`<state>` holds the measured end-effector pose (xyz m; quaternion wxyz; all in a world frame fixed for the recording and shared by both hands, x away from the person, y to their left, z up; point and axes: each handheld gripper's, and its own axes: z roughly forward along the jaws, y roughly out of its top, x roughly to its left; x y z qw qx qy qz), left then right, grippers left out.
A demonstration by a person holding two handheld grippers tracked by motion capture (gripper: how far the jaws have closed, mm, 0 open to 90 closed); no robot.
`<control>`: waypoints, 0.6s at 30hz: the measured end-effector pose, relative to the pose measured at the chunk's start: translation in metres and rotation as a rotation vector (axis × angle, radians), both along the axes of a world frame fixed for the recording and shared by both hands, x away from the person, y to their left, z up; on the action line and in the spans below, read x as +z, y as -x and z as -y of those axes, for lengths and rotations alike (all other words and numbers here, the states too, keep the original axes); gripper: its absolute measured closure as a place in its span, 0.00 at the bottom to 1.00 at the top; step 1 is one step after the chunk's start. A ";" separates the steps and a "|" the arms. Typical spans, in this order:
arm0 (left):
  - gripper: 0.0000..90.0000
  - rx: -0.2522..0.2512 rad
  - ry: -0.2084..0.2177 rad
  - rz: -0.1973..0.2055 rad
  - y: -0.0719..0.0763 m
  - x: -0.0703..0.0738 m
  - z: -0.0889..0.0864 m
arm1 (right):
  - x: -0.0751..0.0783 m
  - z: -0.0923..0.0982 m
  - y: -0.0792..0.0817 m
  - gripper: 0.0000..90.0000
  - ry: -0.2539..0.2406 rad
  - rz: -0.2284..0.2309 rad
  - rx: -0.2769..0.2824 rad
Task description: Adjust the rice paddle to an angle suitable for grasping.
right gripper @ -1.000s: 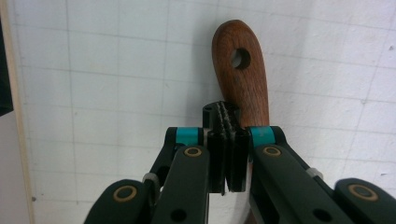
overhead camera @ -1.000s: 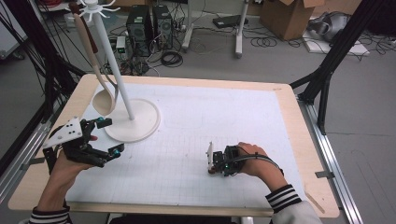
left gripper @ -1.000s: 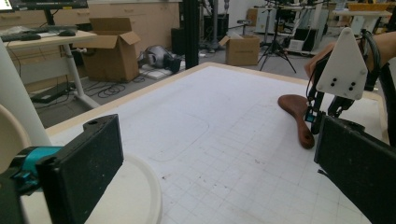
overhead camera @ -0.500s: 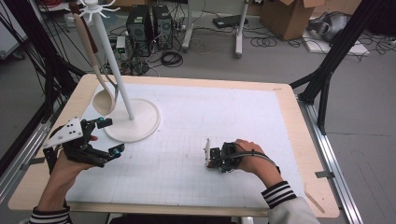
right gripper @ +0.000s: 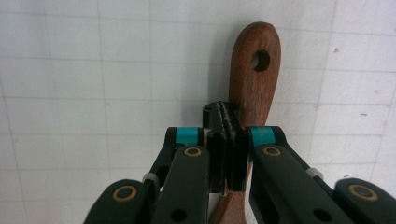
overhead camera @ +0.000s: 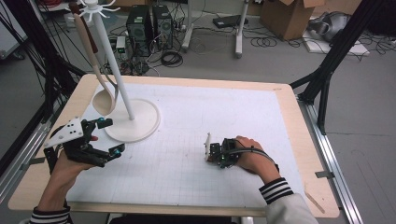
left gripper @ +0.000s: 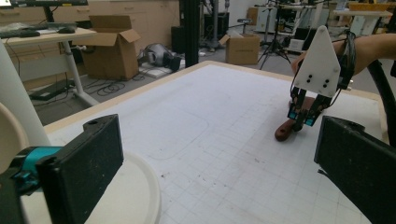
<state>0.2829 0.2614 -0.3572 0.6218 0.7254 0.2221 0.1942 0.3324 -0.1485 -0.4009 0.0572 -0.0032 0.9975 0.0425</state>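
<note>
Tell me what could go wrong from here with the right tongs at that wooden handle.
Right tongs look shut with the wooden handle beside or under them, not clearly between: a lift may leave it on the mat.
Left tongs stand open close to the stand base: a swing could knock the hanging ladle.

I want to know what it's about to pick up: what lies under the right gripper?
A brown wooden handle with a hanging hole lies flat on the white mat under the shut right gripper. The gripper hides the rest of the utensil.
</note>
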 end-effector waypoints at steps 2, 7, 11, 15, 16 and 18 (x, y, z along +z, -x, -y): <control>0.02 0.000 0.000 -0.001 0.000 0.000 0.000 | 0.001 0.000 -0.001 0.99 -0.003 0.001 -0.007; 0.02 0.002 0.002 -0.004 0.000 0.000 0.000 | 0.001 0.001 -0.001 0.98 -0.017 -0.002 -0.005; 0.02 0.002 0.000 -0.005 0.000 -0.001 0.001 | 0.004 0.002 -0.001 0.95 -0.035 -0.013 -0.022; 0.02 0.006 -0.001 -0.008 -0.001 -0.001 0.001 | 0.008 0.006 -0.001 0.88 -0.074 -0.020 -0.044; 0.02 0.008 -0.001 -0.009 -0.001 -0.002 0.001 | 0.010 0.007 -0.001 0.86 -0.087 -0.022 -0.042; 0.02 0.008 -0.002 -0.010 -0.001 -0.002 0.001 | 0.013 0.010 -0.001 0.81 -0.106 -0.016 -0.058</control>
